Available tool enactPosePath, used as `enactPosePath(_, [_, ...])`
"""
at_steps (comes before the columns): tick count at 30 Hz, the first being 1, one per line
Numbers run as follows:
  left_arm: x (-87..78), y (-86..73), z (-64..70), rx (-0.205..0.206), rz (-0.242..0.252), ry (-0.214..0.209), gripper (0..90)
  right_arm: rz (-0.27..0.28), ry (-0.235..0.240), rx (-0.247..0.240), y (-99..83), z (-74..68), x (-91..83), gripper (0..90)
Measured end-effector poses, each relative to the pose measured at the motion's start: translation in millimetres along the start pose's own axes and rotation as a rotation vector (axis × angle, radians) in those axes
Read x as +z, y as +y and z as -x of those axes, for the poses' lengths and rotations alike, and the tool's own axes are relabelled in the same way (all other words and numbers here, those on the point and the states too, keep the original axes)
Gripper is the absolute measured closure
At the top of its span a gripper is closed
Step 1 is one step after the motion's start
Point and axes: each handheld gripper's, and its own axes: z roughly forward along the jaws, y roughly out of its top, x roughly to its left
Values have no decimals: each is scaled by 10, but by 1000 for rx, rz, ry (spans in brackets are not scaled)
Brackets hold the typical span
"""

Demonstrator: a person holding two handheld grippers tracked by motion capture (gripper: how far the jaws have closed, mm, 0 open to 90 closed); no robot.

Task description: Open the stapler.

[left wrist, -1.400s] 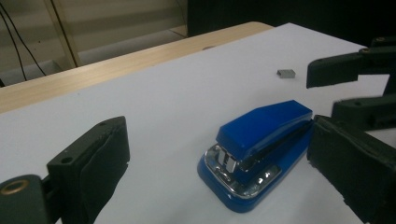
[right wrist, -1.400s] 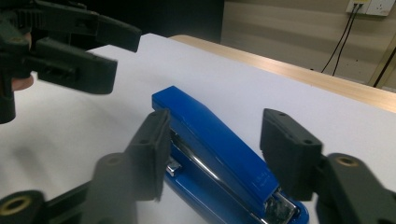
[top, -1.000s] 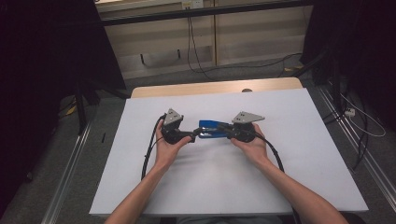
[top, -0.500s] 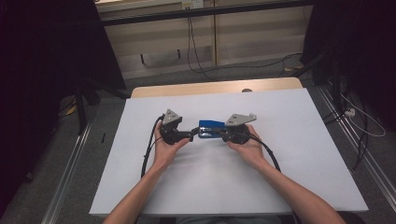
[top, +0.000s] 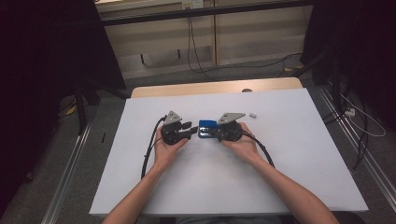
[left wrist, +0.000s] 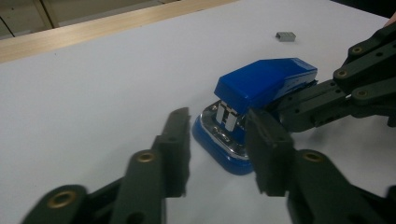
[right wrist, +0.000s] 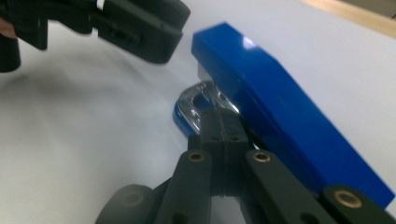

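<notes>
A blue stapler (top: 208, 126) lies on the white table (top: 280, 186) between my two grippers, its top lifted off the shiny metal base (left wrist: 219, 133). My left gripper (top: 190, 129) is open, and its fingertips sit just short of the stapler's (left wrist: 266, 81) front end, one to each side. From the opposite side, my right gripper (top: 210, 133) is shut, jaws pressed flat together. In the right gripper view its tips (right wrist: 224, 126) rest on the metal base beneath the blue top (right wrist: 280, 107). Nothing shows between them.
A small grey block of staples (top: 252, 115) lies on the table behind the right hand, also far back (left wrist: 285, 36) in the left gripper view. A wooden strip (top: 215, 88) runs along the table's far edge. Black cables (top: 148, 154) trail from both grippers towards the person.
Both hands have closed in on the stapler. The right gripper slid left until its jaws reached in under the blue top. The stapler has stayed roughly where it was.
</notes>
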Motion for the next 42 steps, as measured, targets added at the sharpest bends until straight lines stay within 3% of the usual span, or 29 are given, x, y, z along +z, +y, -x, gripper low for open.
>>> enactPosePath(3, [37, -17, 15, 31, -17, 13, 786, -21, -14, -5, -1, 24, 7, 900])
enactPosePath(9, [81, -8, 42, 24, -34, 10, 900, -44, -12, 1, -1, 39, 24, 900])
enactPosePath(13, [132, -6, 32, 40, -55, 25, 900, -45, 2, 28, -1, 64, 28, 900])
enactPosePath(24, [233, -11, 43, 55, -82, 28, 900, -46, 0, 23, -2, 59, 28, 900])
enactPosePath(32, [207, 25, 40, 54, -55, 23, 900, -45, -16, 25, -2, 39, 29, 900])
enactPosePath(38, [183, 64, 55, 17, -28, 15, 900, -47, -19, 26, -1, 35, 28, 900])
enactPosePath(42, [169, 90, 67, 17, -16, 13, 900, -47, -19, 25, 0, 34, 28, 900])
